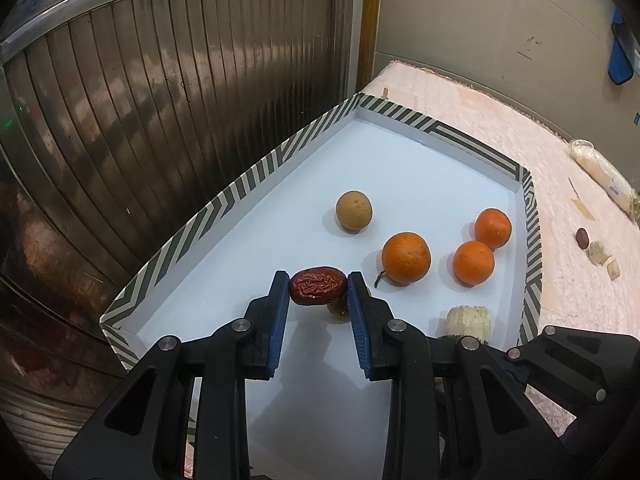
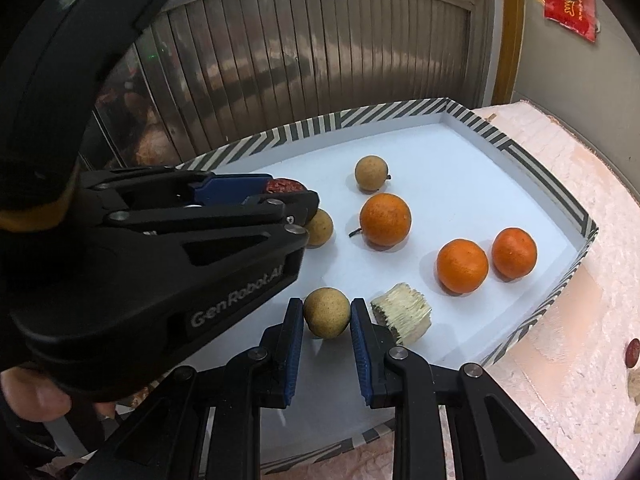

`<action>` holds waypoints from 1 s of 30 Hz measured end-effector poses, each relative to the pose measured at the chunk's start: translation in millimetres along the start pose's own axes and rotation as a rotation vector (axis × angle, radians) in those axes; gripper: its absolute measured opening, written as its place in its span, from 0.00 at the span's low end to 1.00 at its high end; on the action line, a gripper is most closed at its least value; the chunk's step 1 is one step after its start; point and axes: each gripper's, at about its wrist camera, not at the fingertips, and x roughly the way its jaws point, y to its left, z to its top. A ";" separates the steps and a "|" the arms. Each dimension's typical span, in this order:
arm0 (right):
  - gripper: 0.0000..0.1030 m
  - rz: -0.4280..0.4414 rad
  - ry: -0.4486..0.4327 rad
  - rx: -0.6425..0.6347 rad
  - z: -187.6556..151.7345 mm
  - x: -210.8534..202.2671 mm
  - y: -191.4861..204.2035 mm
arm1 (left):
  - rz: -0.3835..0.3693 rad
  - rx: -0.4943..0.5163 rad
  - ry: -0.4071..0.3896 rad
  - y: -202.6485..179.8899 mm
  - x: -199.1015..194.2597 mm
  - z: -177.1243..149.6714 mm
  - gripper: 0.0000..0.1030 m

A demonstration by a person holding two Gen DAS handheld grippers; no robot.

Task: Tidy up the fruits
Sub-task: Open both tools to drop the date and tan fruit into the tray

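My left gripper (image 1: 318, 286) is shut on a wrinkled red date (image 1: 317, 285) and holds it above the white tray (image 1: 224, 204) with a striped rim. It also shows in the right wrist view (image 2: 288, 192). My right gripper (image 2: 326, 314) is shut on a tan longan (image 2: 327, 312) over the tray's near part. In the tray lie three oranges (image 2: 385, 219) (image 2: 462, 266) (image 2: 514, 252), two more longans (image 2: 371, 173) (image 2: 320, 227) and a pale sugarcane chunk (image 2: 402, 318).
The tray (image 2: 532, 164) sits on a pink cloth (image 1: 500, 120). On the cloth to the right lie another red date (image 1: 582, 237), pale pieces (image 1: 600, 254) and a plastic-wrapped item (image 1: 600, 172). A ribbed metal shutter (image 1: 160, 100) stands beyond the tray's left rim.
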 end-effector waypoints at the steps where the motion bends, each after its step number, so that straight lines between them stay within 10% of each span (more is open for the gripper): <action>1: 0.22 -0.002 0.000 -0.004 0.0 0.3 0.2 | -0.001 -0.004 0.002 0.1 0.3 0.2 0.28; 7: 0.23 0.022 -0.008 0.036 -3.3 -5.4 -4.9 | -0.002 -0.024 0.015 1.8 0.1 1.4 0.30; 11: 0.24 0.024 -0.027 0.054 -5.1 -14.0 -8.2 | -0.024 -0.052 -0.003 5.4 -5.3 2.9 0.55; 30: 0.28 -0.054 -0.145 0.201 -35.6 -82.2 -58.6 | -0.108 0.034 -0.044 -66.3 -25.2 9.8 0.56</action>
